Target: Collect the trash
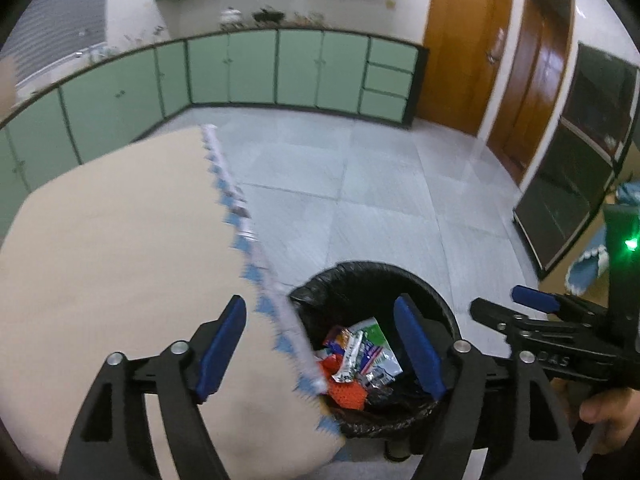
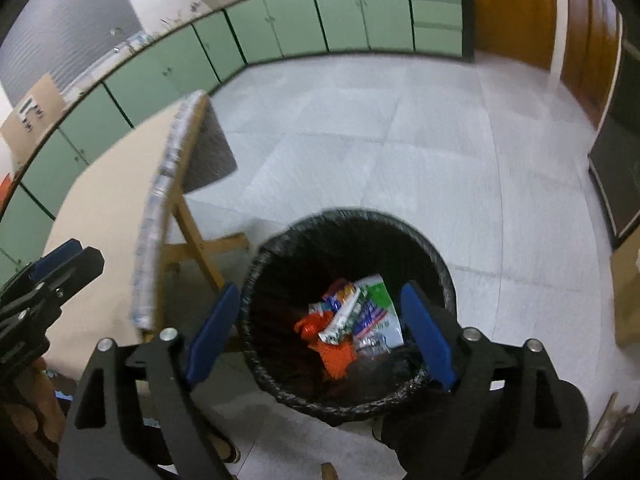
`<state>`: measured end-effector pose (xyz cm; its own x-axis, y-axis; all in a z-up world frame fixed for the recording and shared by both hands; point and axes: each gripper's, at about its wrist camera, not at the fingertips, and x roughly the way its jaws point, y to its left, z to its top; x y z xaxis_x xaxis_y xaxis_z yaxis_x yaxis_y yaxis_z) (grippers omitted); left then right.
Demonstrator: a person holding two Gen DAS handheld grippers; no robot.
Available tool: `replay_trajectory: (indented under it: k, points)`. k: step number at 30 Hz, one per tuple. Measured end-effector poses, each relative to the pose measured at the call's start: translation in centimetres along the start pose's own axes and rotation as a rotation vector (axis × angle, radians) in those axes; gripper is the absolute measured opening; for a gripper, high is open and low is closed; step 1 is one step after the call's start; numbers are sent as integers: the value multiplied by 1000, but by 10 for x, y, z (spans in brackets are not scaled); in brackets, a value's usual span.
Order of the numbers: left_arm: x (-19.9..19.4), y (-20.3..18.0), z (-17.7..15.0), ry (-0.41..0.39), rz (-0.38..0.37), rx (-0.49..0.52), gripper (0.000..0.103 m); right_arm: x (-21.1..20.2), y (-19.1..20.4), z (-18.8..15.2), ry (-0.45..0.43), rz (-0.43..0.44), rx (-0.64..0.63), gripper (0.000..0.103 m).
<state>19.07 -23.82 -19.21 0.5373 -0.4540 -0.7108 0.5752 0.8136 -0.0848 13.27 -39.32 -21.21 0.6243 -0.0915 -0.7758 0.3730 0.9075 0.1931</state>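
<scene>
Two sets of tongs are held above a kitchen floor, and nothing is gripped in either. Furthest left, under and ahead of the left gripper (image 1: 320,344), a beige table (image 1: 120,240) is seen, bare on the part in view, its edge trimmed with a blue and white fringe (image 1: 256,256). The left gripper's blue pads (image 1: 222,346) stand wide apart; the table edge falls between them, and the bin is partly below the right-hand pad. Just right of that gripper, and lower, a bin (image 1: 436,292) lined with a black bag is seen, and in its bottom lies the trash (image 1: 358,354): crumpled wrappers in red, orange, green and white. Further right, the right gripper (image 2: 320,338) is held directly over the bin (image 2: 444,264), its fingers spread, with the trash (image 2: 348,322) visible between them. In the left wrist view this tool appears at the far right, though its fingers cannot be judged there.

No loose trash is seen on the table or the tiled floor (image 2: 380,140), so the collecting is judged nearly or wholly done. Risks remain. The views are blurred as if by motion, and the two tools are held near each other, so a collision could be caused by a hasty swing. The light bin could be tipped, or its bag pulled loose, if a finger were caught on the rim. The fringe could likewise be snagged by the left tool.
</scene>
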Motion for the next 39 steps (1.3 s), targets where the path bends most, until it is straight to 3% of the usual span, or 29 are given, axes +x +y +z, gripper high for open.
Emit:
replay_trajectory:
  k: [5,11,14,17,25,32,39]
  points:
    - [-53,21,-4,-70,63,-46,82,-48,32,8,-91,14,-60,88]
    - [-127,35,-7,-189,213,-84,97,-106,65,10,-209,-119,-115,98]
    - [-163,42,-6,-228,295,-141,97,-141,86,11,-283,-179,-127,98]
    - [-196,46,-6,-261,291,-164,97,-166,101,13,-304,-203,-124,98]
    - [-274,44,-16,-367,312,-158,97,-231,114,4,-427,-109,-102,98]
    - [-312,53,-27,-416,399,-235,97,-263,121,-3,-513,-159,-109,98]
    - [-343,39,-36,-455,452,-208,97,-283,126,-14,-572,-161,-118,98]
